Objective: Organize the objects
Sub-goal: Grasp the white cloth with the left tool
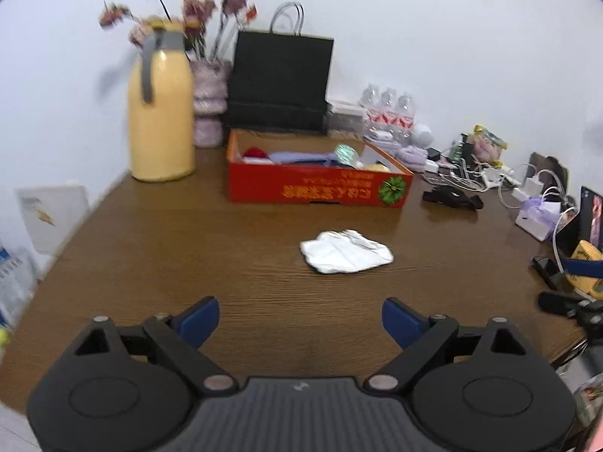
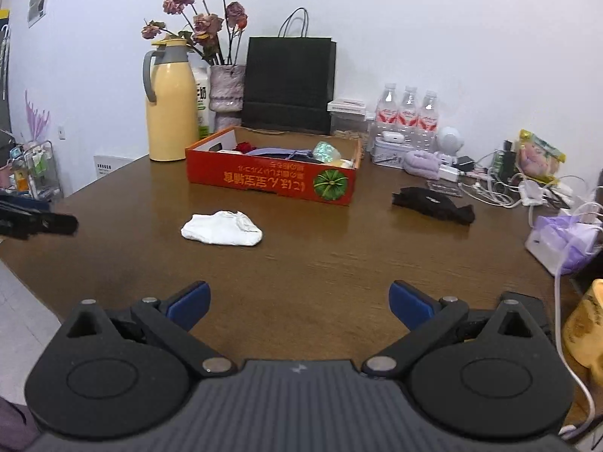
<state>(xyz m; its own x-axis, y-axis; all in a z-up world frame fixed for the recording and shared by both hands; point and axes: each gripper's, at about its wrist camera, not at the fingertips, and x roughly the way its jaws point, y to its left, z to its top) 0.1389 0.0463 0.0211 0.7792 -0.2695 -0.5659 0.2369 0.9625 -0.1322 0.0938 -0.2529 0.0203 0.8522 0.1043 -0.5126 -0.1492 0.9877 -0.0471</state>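
A crumpled white cloth [image 1: 346, 251] [image 2: 221, 228] lies alone on the brown table, in front of an open red box [image 1: 318, 188] [image 2: 271, 182] that holds folded cloth and small items. A black cloth [image 1: 452, 199] [image 2: 433, 203] lies to the right of the box. My left gripper [image 1: 300, 320] stands open over the near table, well short of the white cloth, nothing between its blue pads. My right gripper [image 2: 298, 305] is open too, empty, with the white cloth ahead to its left and the black cloth ahead to its right.
A yellow thermos jug [image 1: 162, 113] [image 2: 171, 109], a vase of dried flowers [image 2: 226, 90] and a black paper bag [image 1: 280, 79] [image 2: 290, 83] stand behind the box. Water bottles [image 2: 409, 113], cables, chargers and small packets [image 2: 542, 158] crowd the right side. The table edge [image 1: 56, 256] drops off at left.
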